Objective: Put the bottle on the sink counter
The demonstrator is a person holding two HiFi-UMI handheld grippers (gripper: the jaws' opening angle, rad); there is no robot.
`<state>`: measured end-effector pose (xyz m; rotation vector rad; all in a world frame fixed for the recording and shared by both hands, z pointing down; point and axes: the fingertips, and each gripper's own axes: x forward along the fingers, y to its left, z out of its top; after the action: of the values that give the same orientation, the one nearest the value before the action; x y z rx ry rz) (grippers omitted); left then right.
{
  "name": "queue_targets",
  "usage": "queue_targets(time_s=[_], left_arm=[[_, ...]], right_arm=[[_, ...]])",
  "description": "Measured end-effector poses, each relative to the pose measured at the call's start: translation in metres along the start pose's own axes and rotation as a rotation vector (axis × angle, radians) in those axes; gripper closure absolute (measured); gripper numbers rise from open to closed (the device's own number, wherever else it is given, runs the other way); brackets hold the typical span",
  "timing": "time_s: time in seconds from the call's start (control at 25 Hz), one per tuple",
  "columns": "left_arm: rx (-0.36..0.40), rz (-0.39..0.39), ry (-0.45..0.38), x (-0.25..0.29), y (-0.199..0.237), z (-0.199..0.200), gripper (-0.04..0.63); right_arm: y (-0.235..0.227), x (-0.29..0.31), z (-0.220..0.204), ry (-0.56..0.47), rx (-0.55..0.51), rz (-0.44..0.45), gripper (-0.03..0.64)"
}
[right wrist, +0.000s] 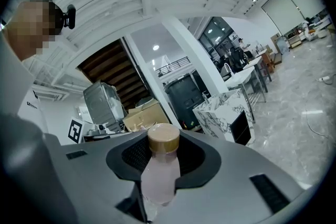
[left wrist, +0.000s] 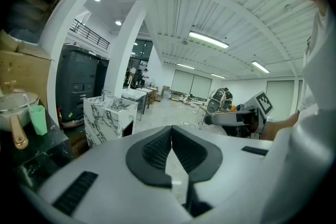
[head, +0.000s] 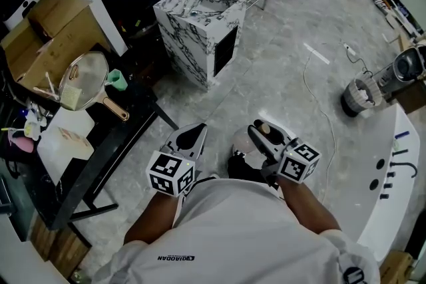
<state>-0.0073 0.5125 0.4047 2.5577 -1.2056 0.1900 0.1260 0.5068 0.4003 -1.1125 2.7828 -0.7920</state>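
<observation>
The right gripper (right wrist: 163, 153) has its jaws clamped on the bottle (right wrist: 159, 178). The bottle stands upright between the dark pads, with its pale pink body pinched on both sides. Its tan cap (right wrist: 163, 138) rises just above the jaw tips. In the head view the gripper is held close in front of the person's white shirt (head: 246, 236), above the floor (head: 279, 70), with the cap at the forward end of the jaws.

The left gripper (left wrist: 171, 132) has its jaws together. The pads meet at the tips and nothing lies between them. It is held level with the right gripper and just beside it, and the two are not touching.

The sink (head: 200, 26), a marble block with a tap on top, stands on the floor well ahead of both pairs of jaws. From the right jaws it lies ahead and a little to the right. From the left jaws it lies ahead and to the left. The bottle is well apart from it.

Left of the left jaws is a black tabletop (head: 136, 123). It carries a strainer (head: 83, 80), a green cup (head: 118, 80) just beside the strainer, and a box (head: 50, 33) farther back. Right of the right jaws a white tabletop (head: 393, 196) curves along the edge of the head view. A thin cable (head: 313, 86) trails over the floor ahead of the right jaws.
</observation>
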Motion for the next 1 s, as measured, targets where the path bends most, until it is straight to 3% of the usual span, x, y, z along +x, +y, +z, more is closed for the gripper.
queue_targets(time_s=[1.0], left_arm=[[-0.017, 0.033, 0.025, 0.063, 0.036, 0.018, 0.58]], right_arm=[[-0.06, 0.047, 0.031, 0.012, 0.029, 0.018, 0.469]])
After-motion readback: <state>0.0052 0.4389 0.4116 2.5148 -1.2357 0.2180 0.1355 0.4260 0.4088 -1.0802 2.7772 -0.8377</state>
